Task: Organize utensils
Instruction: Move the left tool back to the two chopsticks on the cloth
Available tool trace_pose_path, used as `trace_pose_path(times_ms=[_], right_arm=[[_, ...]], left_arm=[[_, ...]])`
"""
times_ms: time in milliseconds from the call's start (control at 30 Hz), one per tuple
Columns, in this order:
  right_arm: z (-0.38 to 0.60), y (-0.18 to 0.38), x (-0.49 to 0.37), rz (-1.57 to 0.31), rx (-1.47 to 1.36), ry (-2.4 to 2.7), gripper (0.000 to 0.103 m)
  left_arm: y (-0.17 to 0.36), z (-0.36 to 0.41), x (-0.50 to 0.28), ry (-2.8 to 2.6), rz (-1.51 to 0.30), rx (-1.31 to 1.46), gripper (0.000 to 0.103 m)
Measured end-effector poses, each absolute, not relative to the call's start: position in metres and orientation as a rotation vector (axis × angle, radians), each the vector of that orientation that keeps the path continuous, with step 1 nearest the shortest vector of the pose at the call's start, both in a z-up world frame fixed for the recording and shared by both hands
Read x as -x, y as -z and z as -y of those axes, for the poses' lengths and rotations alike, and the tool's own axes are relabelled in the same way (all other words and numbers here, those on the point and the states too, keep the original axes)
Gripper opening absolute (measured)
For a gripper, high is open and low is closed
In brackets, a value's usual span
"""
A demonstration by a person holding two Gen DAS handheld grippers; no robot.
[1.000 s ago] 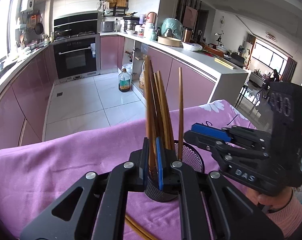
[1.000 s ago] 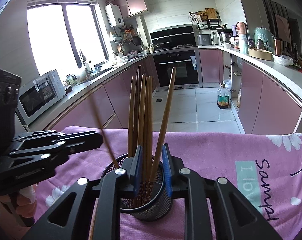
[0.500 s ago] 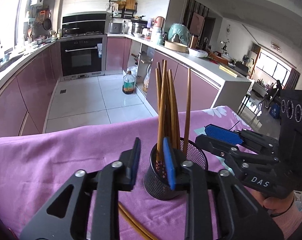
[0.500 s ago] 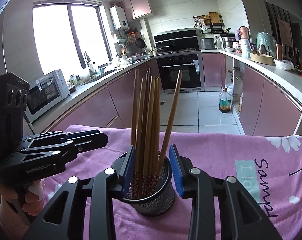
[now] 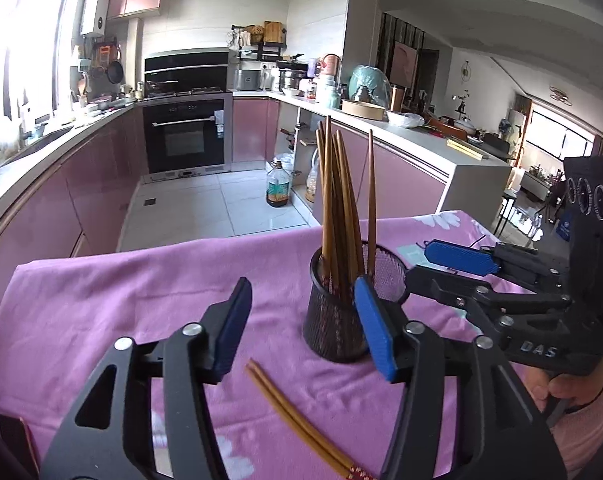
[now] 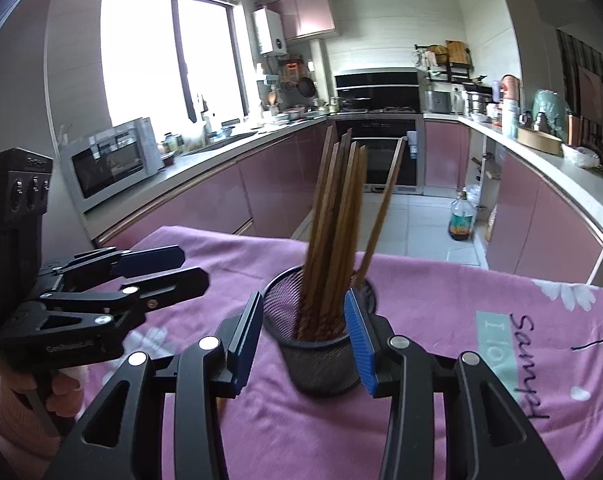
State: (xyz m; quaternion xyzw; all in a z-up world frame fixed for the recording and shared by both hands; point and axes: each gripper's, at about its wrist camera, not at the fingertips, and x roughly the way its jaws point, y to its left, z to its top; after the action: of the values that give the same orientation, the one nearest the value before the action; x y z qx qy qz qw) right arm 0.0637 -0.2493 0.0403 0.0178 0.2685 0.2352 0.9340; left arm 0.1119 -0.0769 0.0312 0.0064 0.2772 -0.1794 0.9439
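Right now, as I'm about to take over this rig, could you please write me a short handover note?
Left gripper: open, jaws have just been opening, nothing between them; it sits just left of the mesh cup.
Right gripper: open, jaws have just been opening; they straddle the cup without pressing on it.
Things: the cup stands upright on the purple cloth with a bundle of chopsticks standing in it. One loose pair of chopsticks lies flat on the cloth in front of the cup.
Done: most chopsticks are in the cup.
Left: pick up the loose pair and put it in.
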Motion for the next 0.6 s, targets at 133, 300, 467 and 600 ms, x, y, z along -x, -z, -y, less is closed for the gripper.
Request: trace_pose_path(times_ms=[133,300,467,600], right_arm=[[0.24,-0.026,-0.053,-0.585,-0.024,-0.528,0.04],[0.229,-0.003,-0.051,-0.662,-0.026,-0.557,0.04],[0.218,0.016,-0.049,-0.727,-0.012,-0.583,0.04],[0.207,0.027,-0.046,-0.765,0.004,-0.6,0.04]], left_arm=[[-0.018,0.074,-0.097,0.346,-0.578,-0.023,0.062],[-0.004,0.061,-0.089,0.328,-0.618,0.003,0.066],[0.011,0.048,-0.083,0.296,-0.651,0.012,0.066],[0.025,0.036,-0.08,0.272,-0.683,0.035,0.066]])
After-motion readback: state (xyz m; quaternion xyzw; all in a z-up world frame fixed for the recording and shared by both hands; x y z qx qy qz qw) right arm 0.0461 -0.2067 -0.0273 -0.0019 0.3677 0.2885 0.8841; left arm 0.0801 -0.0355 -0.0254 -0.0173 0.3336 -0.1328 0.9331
